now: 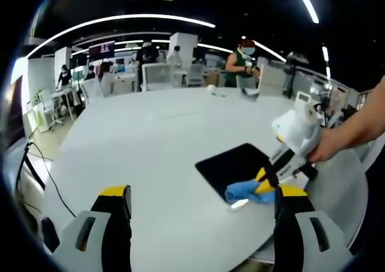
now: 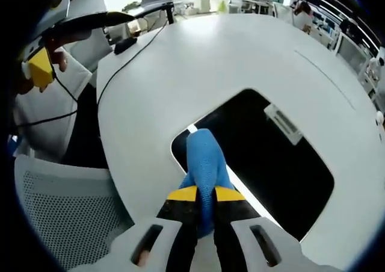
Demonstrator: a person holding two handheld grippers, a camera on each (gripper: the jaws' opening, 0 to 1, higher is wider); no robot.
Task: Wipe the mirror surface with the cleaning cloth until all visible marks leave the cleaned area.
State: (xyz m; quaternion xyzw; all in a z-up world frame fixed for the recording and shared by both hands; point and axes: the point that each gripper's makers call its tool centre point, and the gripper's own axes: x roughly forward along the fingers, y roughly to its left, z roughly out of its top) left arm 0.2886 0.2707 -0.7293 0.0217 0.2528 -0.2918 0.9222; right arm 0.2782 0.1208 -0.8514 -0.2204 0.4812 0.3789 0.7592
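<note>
Right gripper [image 2: 206, 195] clamps blue cleaning cloth [image 2: 206, 163] on the mirror [image 2: 271, 163]; left gripper [image 1: 201, 203] hangs released, holding nothing.

Mirror lies flat on the white table [image 2: 240, 55], dark, reflecting a ceiling light; cloth presses on its near left edge in the right gripper view. In the left gripper view the mirror [image 1: 231, 163] sits on the table's [image 1: 150, 139] near right part, cloth [image 1: 246, 192] at its near edge, right gripper [image 1: 267, 182] pinching it, person's hand [image 1: 328, 148] behind.
</note>
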